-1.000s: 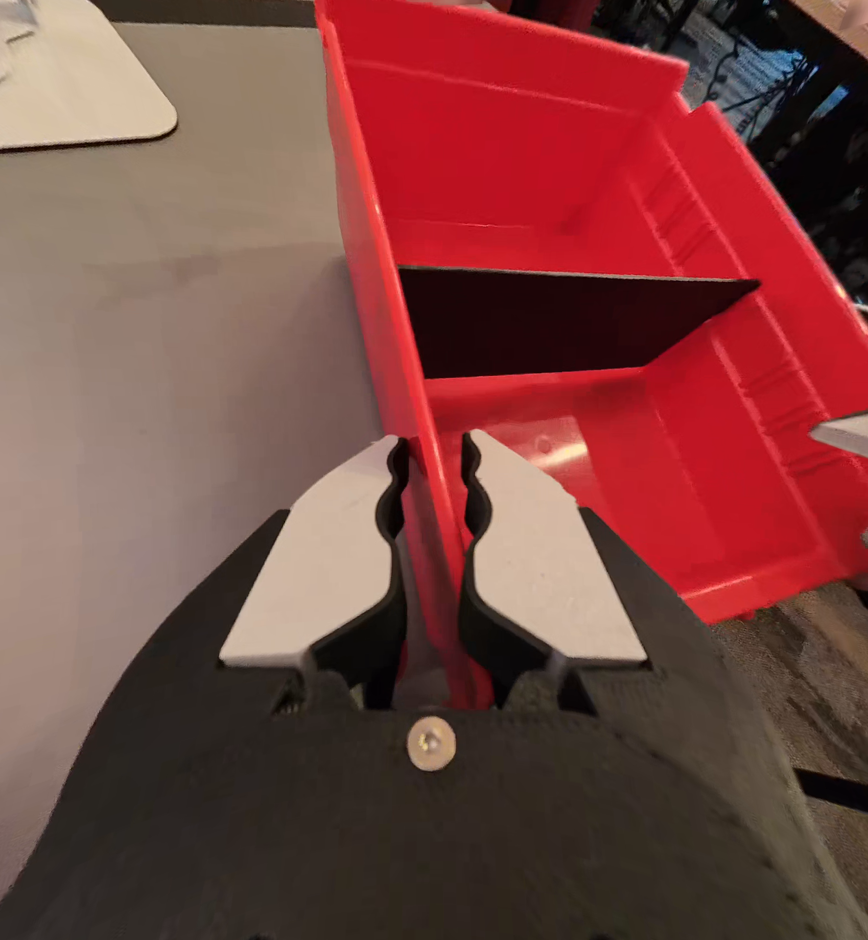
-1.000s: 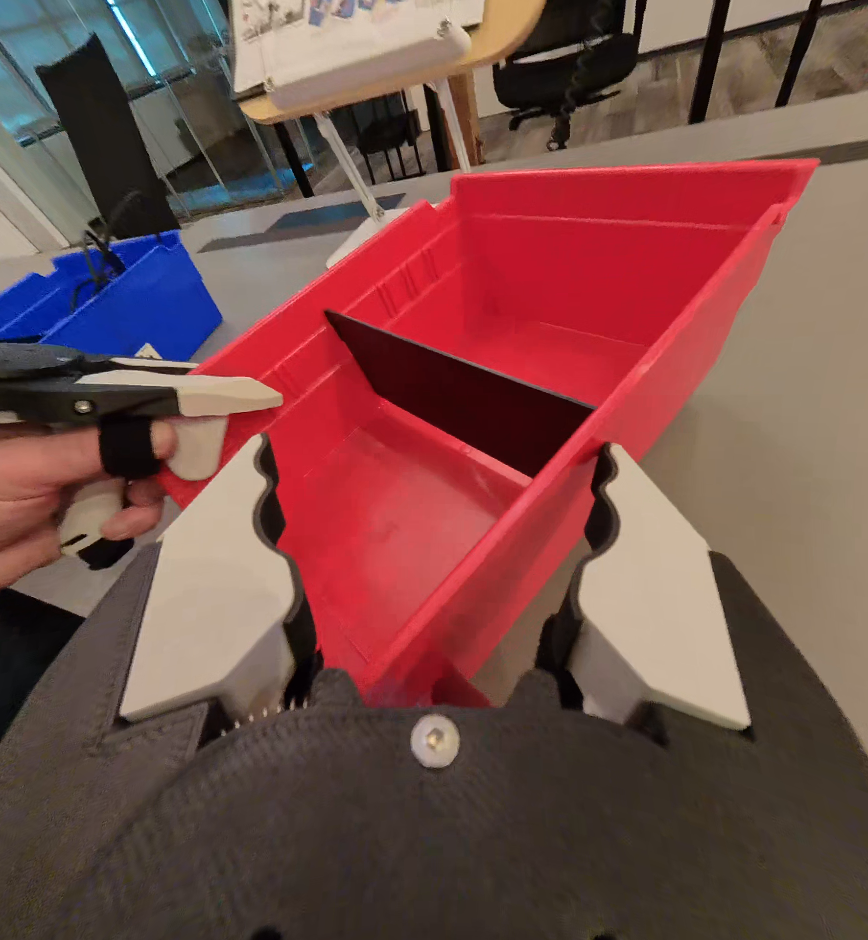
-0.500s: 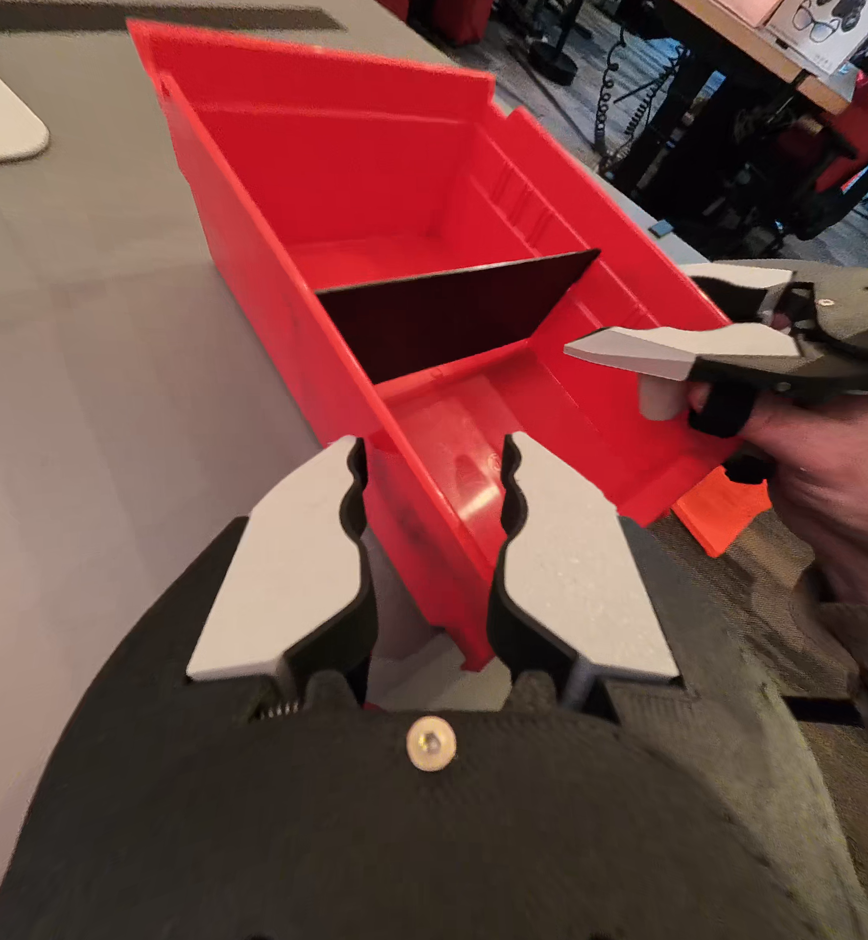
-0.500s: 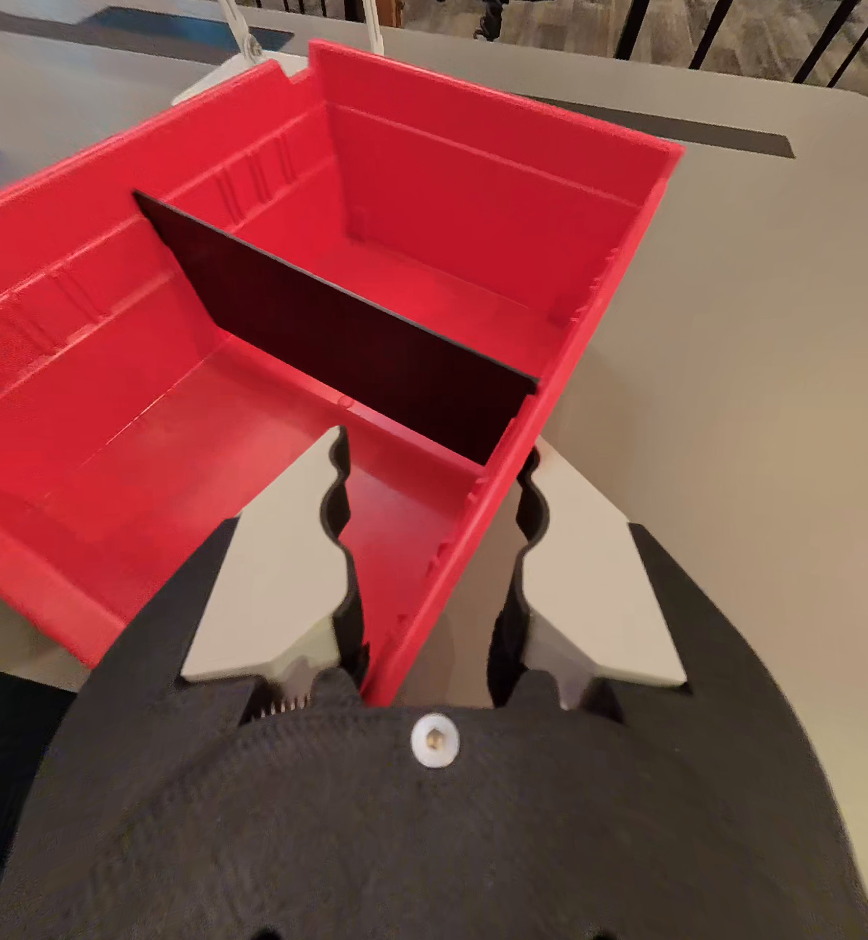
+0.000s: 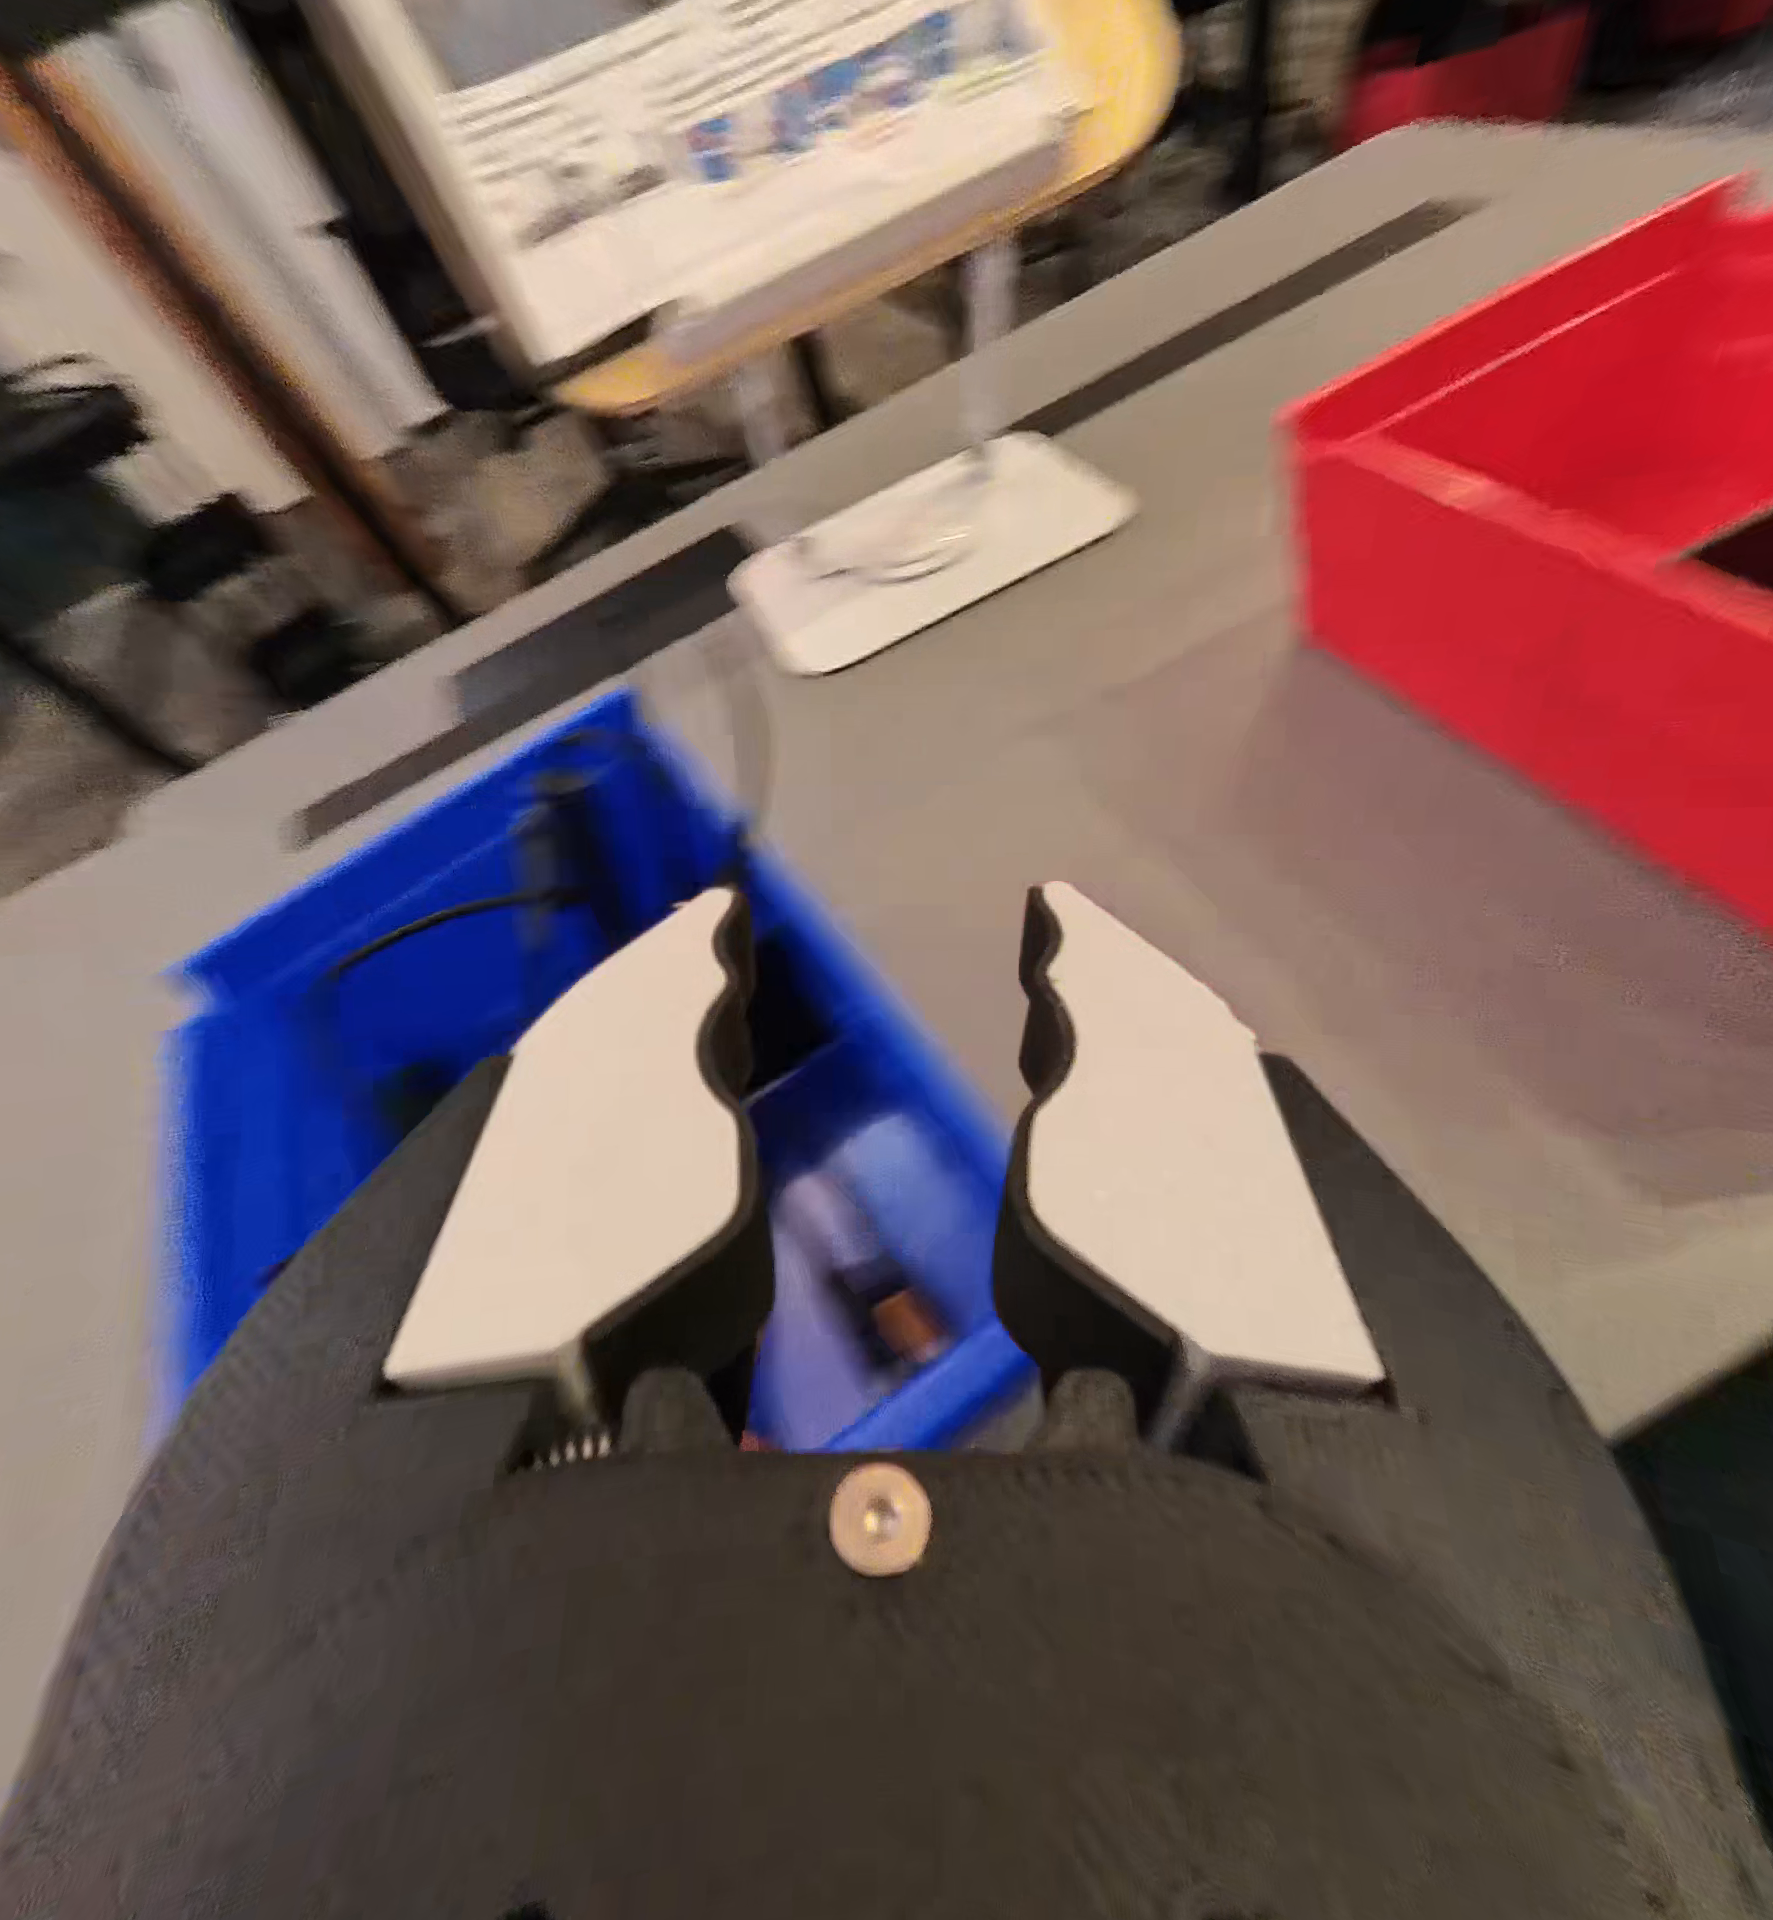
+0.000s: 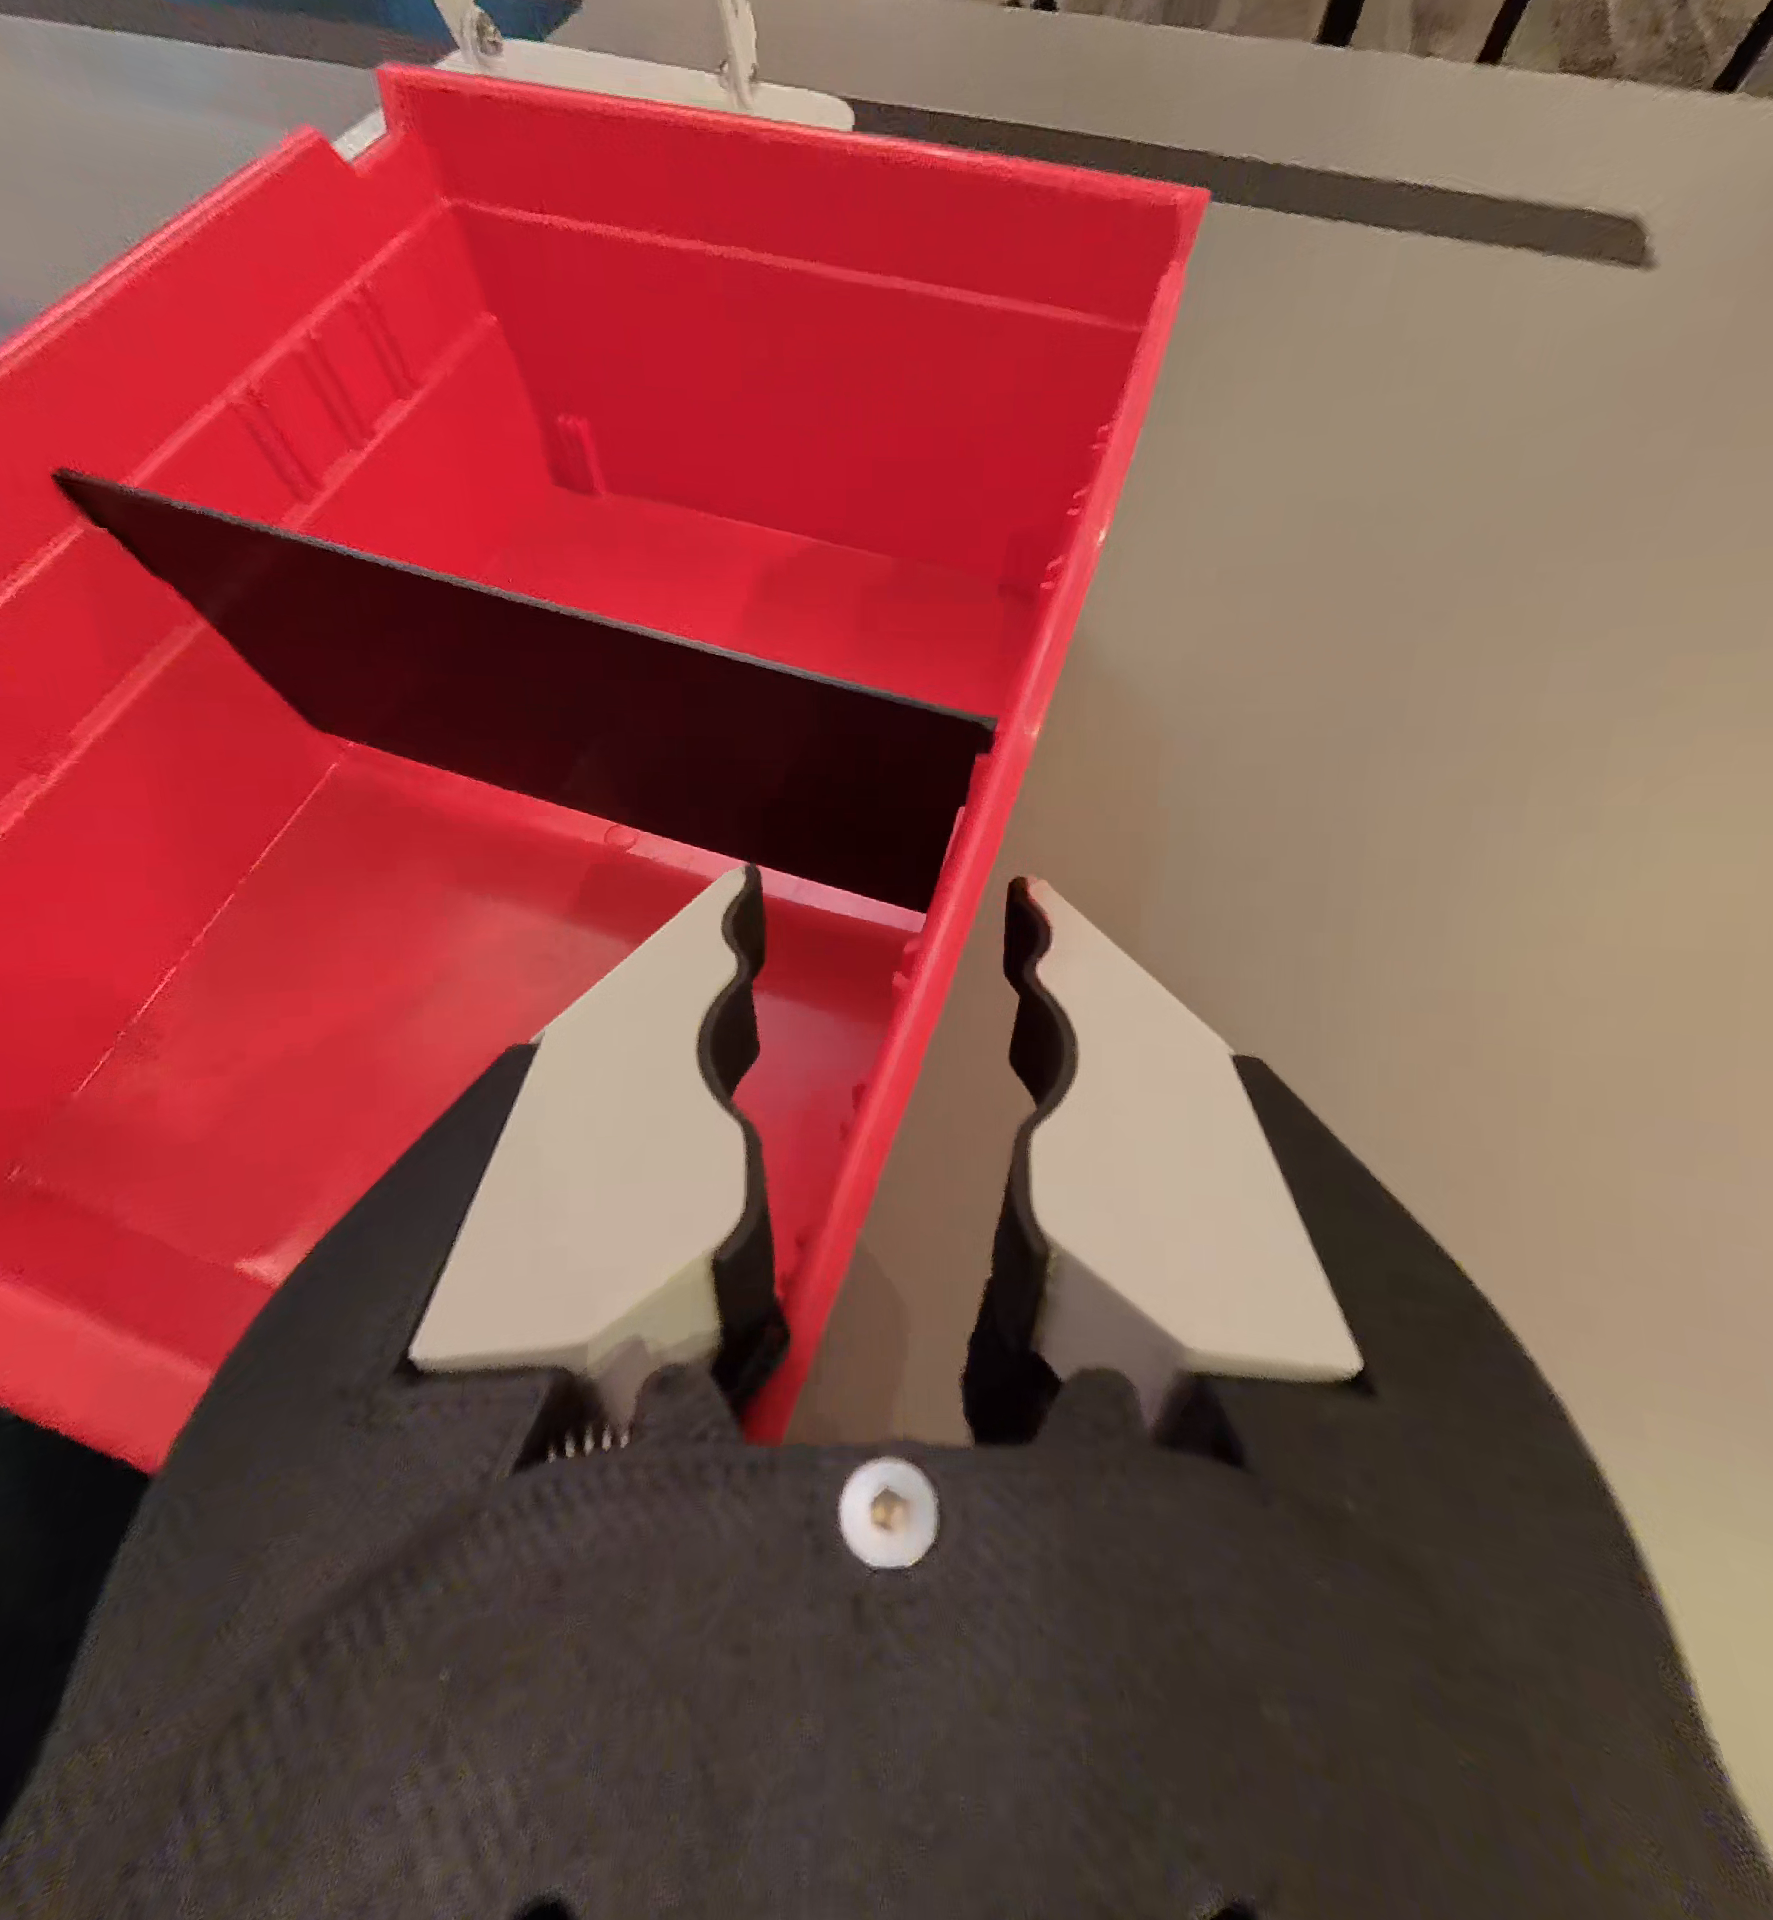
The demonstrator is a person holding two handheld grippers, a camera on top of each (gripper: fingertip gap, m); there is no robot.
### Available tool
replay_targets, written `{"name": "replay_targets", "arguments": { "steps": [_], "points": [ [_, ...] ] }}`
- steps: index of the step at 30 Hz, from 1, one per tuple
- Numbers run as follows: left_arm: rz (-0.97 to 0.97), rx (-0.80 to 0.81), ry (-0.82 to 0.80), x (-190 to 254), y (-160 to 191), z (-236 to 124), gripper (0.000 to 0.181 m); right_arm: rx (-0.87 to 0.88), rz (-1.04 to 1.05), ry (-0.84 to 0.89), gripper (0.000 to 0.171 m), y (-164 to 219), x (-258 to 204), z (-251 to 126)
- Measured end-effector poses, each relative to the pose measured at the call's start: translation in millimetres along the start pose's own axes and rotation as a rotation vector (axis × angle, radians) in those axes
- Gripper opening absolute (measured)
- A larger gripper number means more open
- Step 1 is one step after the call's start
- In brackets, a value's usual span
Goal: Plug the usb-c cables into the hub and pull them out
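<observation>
In the blurred left wrist view, my left gripper (image 5: 882, 894) is open and empty above the right wall of a blue bin (image 5: 269, 1091). A black cable (image 5: 425, 925) lies in the bin's far compartment. A blurred greyish object (image 5: 851, 1236) lies in the near one; I cannot tell what it is. My right gripper (image 6: 882, 883) is open, with its fingers on either side of the right wall (image 6: 965, 935) of a red bin (image 6: 757, 312). A black divider (image 6: 549, 686) splits the red bin into two compartments with nothing visible in them.
The red bin also shows at the right of the left wrist view (image 5: 1547, 665). A white stand base (image 5: 934, 551) sits on the grey table (image 6: 1433, 727) behind the bins. A dark strip (image 6: 1277, 197) runs across the table's far side. The tips of one gripper are about 45 cm away from the tips of the other. The blurred greyish object (image 5: 851, 1236) sits 15 cm or so from the ends of my left fingers.
My left gripper let go of the red bin's wall, opened and swung left to the blue bin. My right gripper moved onto the red bin's right wall and narrowed around it.
</observation>
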State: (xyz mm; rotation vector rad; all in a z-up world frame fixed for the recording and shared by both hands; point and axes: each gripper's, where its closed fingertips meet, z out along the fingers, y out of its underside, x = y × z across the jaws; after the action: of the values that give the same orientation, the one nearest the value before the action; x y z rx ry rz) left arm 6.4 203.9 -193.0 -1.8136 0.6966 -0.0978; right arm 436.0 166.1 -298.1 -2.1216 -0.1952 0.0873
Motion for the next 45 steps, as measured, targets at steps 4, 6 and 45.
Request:
{"name": "replay_targets", "arguments": {
  "steps": [4, 6, 45],
  "points": [
    [0.003, -0.202, -0.216, -96.7, 65.5, -25.0, 0.070, -0.019, -0.069, 0.077, 0.065, -0.2, 7.9, -7.1],
    [-0.035, -0.244, -0.293, -130.8, 90.2, -39.3, 0.073, -0.030, -0.107, 0.112, 0.068, -2.0, 8.8, -13.2],
    [-0.315, -0.440, -0.190, -243.5, 224.2, -86.7, 0.006, -0.123, 0.015, 0.145, 0.005, 20.8, 132.8, -34.6]
  ]
}}
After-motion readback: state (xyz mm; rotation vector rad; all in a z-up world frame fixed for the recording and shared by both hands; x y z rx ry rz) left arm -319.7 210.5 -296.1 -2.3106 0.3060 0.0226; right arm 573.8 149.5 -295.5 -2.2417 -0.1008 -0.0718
